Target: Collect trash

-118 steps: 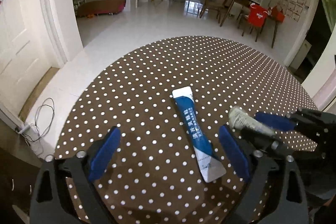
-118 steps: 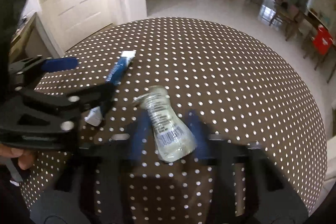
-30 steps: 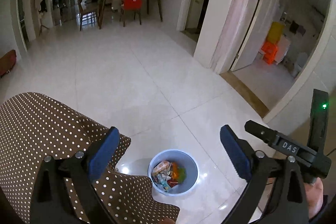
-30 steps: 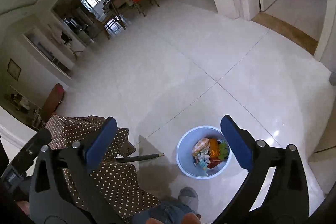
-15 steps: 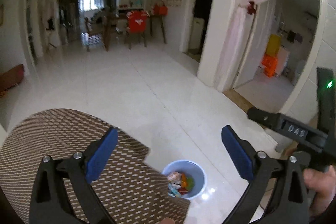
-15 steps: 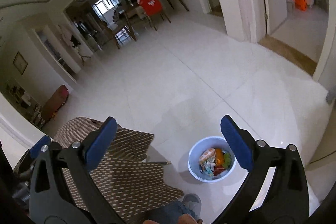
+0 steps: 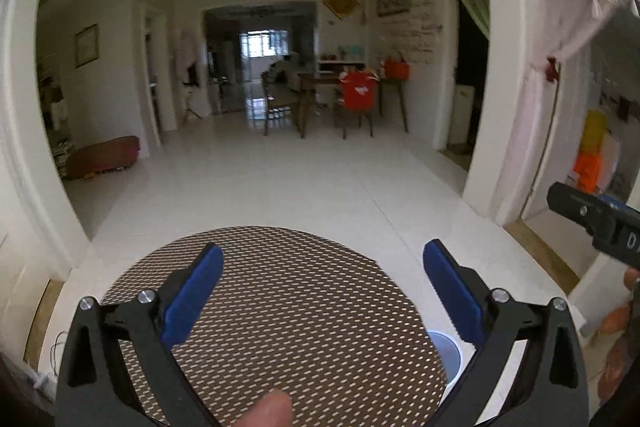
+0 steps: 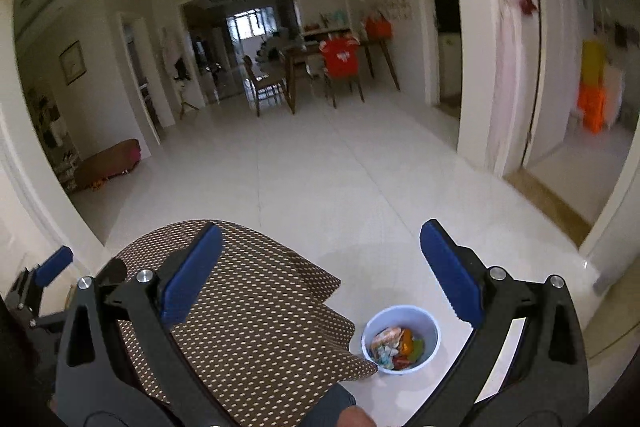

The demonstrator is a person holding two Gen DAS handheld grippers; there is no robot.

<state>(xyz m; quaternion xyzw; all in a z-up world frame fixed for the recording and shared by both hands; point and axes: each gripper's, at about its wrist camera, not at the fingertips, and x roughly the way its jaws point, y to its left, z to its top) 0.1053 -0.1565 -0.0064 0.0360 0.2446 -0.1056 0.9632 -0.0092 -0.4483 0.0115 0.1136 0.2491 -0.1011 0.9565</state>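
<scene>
- The left gripper [image 7: 320, 287] hangs above the round table [image 7: 280, 307] with the brown dotted cloth; its blue-padded jaws are spread wide, with nothing between them.
- The right gripper [image 8: 320, 267] is over the table's edge and the white tile floor [image 8: 340, 179], jaws likewise spread wide and holding nothing.
- The bin [image 8: 400, 339], a small pale blue round bucket, stands upright on the floor just beside the hanging edge of the cloth, its open mouth facing up.
- Inside it lies the trash [image 8: 394, 347], a jumble of wrappers in orange, white, red and green; no single long axis can be made out in the heap.
- In the left wrist view only a sliver of the bin [image 7: 446, 351] shows past the table's rim.
- Far off stand a dining table and a chair with a red cover [image 8: 340, 57].
</scene>
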